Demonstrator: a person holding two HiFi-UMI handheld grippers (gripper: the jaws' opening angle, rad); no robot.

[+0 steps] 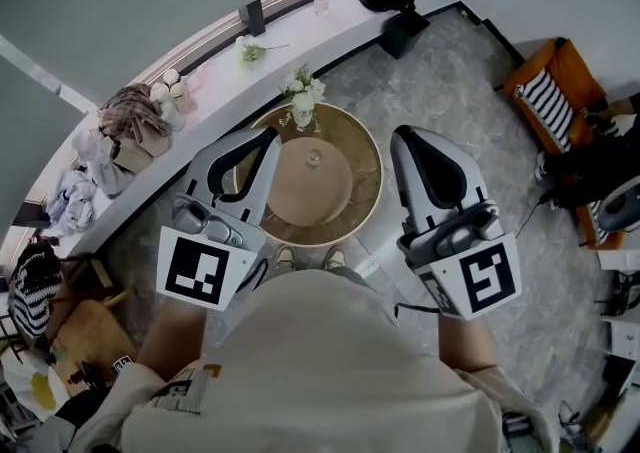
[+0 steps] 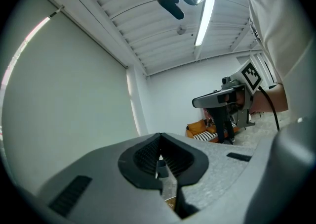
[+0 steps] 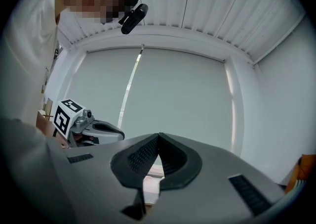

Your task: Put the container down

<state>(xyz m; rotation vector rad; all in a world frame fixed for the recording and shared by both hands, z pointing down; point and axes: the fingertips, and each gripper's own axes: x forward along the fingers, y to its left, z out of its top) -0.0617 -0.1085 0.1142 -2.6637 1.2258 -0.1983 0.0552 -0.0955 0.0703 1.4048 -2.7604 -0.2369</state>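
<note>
**A:** Container [image 1: 314,155]: is that the small clear thing at the middle of the round worktop [image 1: 372,203]?

**B:** That's my best guess, though it's too small to be sure. It stands at the worktop's centre, and nothing touches it. A flower vase [image 1: 303,103] sits at the worktop's far edge, apart from it.

**A:** And the grippers?

**B:** The left gripper [image 2: 159,139] has its jaws pressed together with nothing between them. The right gripper [image 3: 158,139] is the same, closed and empty. Both are held high above the worktop's near side, the left over its left rim and the right just past its right rim.

**A:** So which step is this?

**B:** I judge the putting-down as done. The container rests on the worktop and neither gripper holds anything.

**A:** What does the next move call for?

**B:** Little, I think: keep both grippers clear of the worktop's centre and of the vase. If the container had to be taken up again, the jaws would first need to spread, then come down over the worktop's middle.
</note>
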